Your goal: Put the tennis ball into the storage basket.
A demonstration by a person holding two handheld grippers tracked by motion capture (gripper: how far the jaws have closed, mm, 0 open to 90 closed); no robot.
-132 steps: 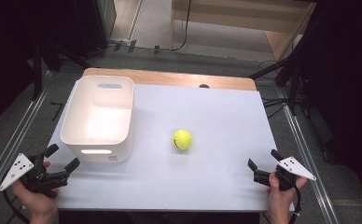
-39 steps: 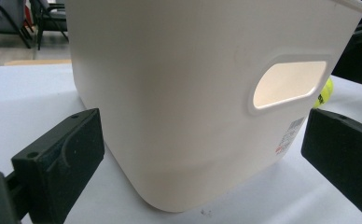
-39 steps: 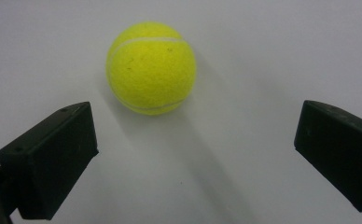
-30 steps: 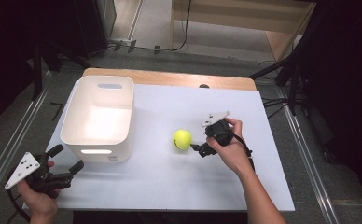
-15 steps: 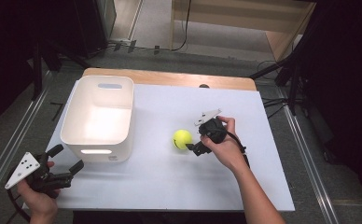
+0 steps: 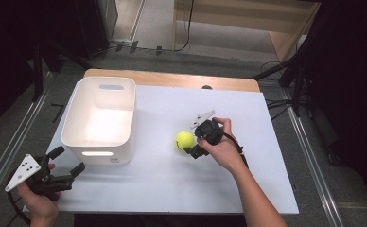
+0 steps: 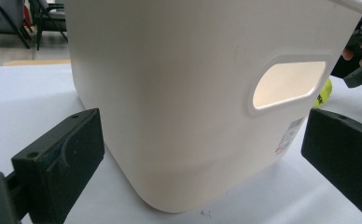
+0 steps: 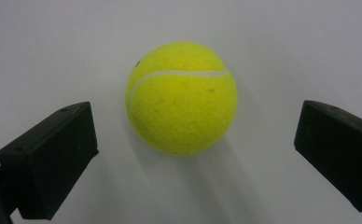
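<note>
The tennis ball (image 8: 181, 97), round and without a long axis, rests mid-table (image 6: 172, 189), seam level. Right gripper (image 6: 194, 141) at its 3 o'clock, jaws spread, apparently not touching. Bin (image 6: 101, 118) at 9 o'clock, apart.

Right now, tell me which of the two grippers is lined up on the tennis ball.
The right gripper: its open jaws flank the tennis ball without touching it. The left gripper faces the white bin instead.
</note>
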